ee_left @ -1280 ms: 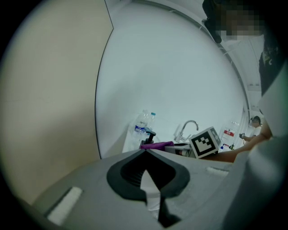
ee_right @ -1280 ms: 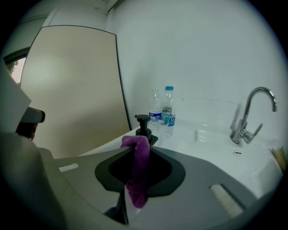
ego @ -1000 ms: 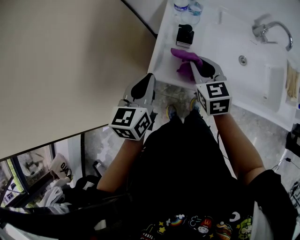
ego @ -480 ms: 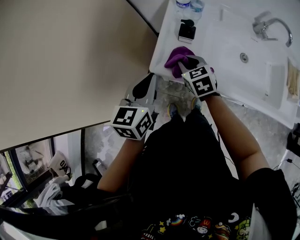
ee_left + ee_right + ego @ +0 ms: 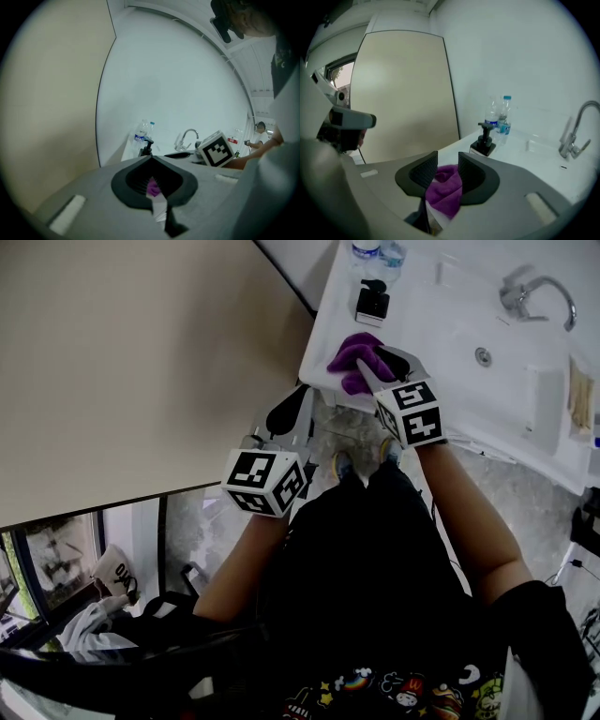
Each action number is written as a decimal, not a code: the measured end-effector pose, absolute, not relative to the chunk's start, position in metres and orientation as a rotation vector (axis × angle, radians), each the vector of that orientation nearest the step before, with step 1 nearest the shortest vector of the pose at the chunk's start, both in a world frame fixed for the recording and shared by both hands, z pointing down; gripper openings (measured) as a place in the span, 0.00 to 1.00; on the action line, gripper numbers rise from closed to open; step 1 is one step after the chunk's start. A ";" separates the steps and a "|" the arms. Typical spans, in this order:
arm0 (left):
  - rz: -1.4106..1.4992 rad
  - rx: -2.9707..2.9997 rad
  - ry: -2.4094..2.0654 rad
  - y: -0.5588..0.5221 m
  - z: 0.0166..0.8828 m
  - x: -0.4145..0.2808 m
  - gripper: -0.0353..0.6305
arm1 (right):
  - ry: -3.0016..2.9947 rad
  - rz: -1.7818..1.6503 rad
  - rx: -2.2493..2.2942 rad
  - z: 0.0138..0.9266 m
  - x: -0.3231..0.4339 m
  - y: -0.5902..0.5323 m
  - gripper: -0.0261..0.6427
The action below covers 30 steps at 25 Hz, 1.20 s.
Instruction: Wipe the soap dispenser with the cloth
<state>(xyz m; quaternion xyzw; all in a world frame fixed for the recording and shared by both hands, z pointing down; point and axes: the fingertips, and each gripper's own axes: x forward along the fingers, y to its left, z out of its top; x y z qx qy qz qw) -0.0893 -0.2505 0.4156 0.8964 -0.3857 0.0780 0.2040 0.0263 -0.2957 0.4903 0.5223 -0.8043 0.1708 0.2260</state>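
Observation:
The black soap dispenser (image 5: 372,303) stands on the white counter (image 5: 323,343) near its back left corner, and shows too in the right gripper view (image 5: 484,140). A purple cloth (image 5: 354,357) lies bunched at the counter's front edge. My right gripper (image 5: 380,367) is just behind it. Its jaws have just been opening, and the cloth (image 5: 445,190) sits loosely in the gap between them. My left gripper (image 5: 289,413) hangs shut below the counter edge, holding nothing. Through its slit a sliver of the cloth (image 5: 153,187) shows.
Two water bottles (image 5: 375,251) stand behind the dispenser. The sink basin (image 5: 487,343) with a chrome faucet (image 5: 534,296) lies to the right. A beige wall panel (image 5: 141,362) closes the left side. The person's legs and feet are below the counter edge.
The right gripper's jaws have spread apart around the cloth. The cloth now lies a little further left at the counter's edge. The left gripper has hardly moved.

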 end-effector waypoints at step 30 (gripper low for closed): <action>0.134 2.820 -0.957 -0.261 0.346 -0.001 0.05 | -2.317 0.176 1.913 0.339 0.073 -0.223 0.07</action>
